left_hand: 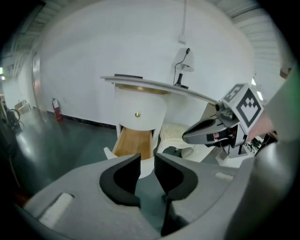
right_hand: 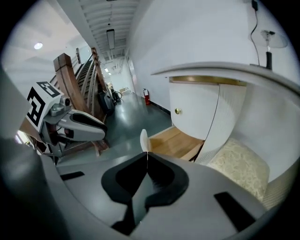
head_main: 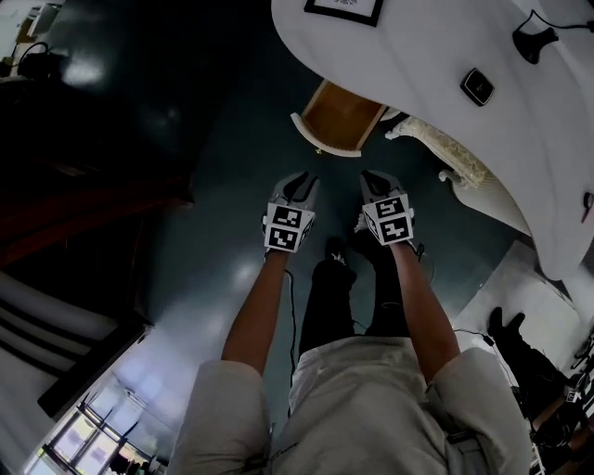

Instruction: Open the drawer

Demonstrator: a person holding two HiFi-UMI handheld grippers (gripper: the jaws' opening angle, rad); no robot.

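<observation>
The lower drawer [head_main: 339, 116] of a round white cabinet stands pulled out, its bare wooden inside showing; it also appears in the left gripper view [left_hand: 132, 143] and the right gripper view [right_hand: 176, 140]. Above it a shut white drawer front carries a small brass knob [left_hand: 137, 114]. Both grippers hang in the air in front of the drawer, apart from it. My left gripper [head_main: 302, 181] [left_hand: 146, 161] is open, with a gap and nothing between its pads. My right gripper [head_main: 371, 178] [right_hand: 146, 157] is shut, tips touching, holding nothing.
A white curved tabletop [head_main: 436, 56] overhangs the cabinet and carries a small black device [head_main: 477, 86], a framed card [head_main: 343, 9] and a lamp [left_hand: 185, 63]. A cream cushioned seat [head_main: 445, 144] lies right of the drawer. A dark glossy floor [head_main: 213, 186] and a wooden staircase [right_hand: 75, 75] lie to the left.
</observation>
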